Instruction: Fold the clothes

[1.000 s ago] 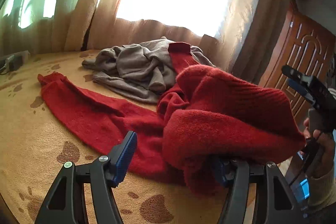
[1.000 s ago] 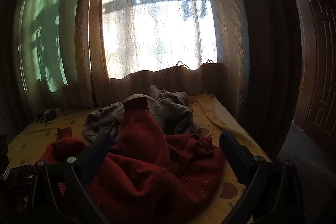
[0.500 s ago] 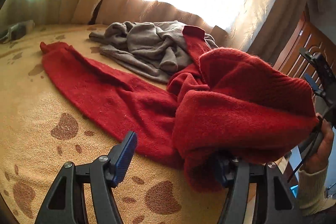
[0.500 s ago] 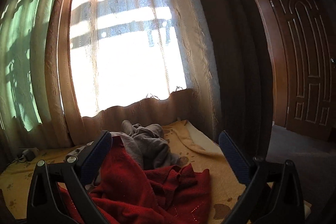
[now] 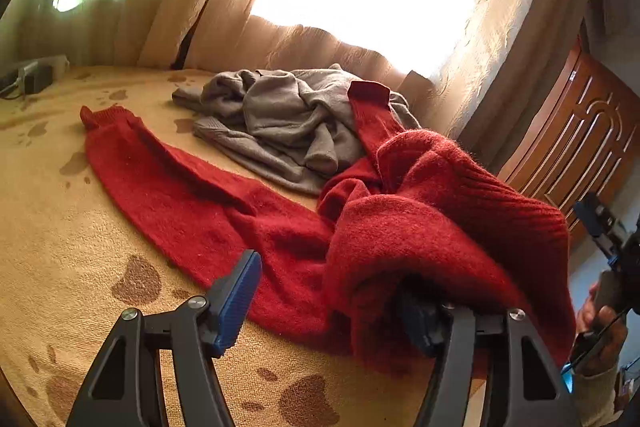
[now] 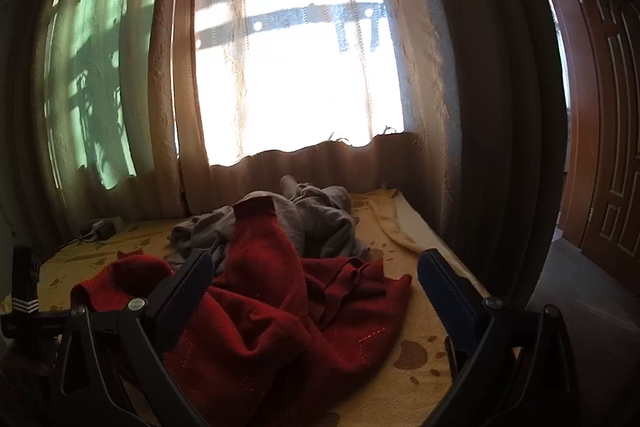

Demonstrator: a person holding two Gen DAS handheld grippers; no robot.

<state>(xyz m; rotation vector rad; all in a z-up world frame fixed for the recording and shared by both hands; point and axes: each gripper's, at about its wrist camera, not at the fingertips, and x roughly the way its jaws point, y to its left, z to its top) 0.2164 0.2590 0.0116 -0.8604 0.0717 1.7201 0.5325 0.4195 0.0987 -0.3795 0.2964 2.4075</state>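
Observation:
A red knit sweater (image 5: 248, 211) lies spread on the bed, one sleeve stretched to the far left. A bunched fold of it hangs over the right finger of my left gripper (image 5: 328, 279) and hides that pad. The left pad (image 5: 236, 299) is bare and the jaws stand wide apart. My right gripper (image 6: 316, 261) is open above the sweater (image 6: 288, 311), nothing between its pads. It also shows at the right edge of the left wrist view, the right gripper (image 5: 604, 227) held in a hand (image 5: 600, 319). A crumpled grey garment (image 5: 288, 123) lies behind the sweater.
The bed wears a yellow blanket with brown paw prints (image 5: 60, 227). A charger with a cable (image 5: 32, 79) sits at its far left corner. Curtains (image 6: 432, 107) over a bright window close the back. A wooden door (image 6: 612, 147) stands at the right, beyond the bed's edge.
The left wrist view has rolled and shifted a little, with the sweater fold still draped on the same finger. The right wrist view tipped up toward the window, then partly back down onto the bed.

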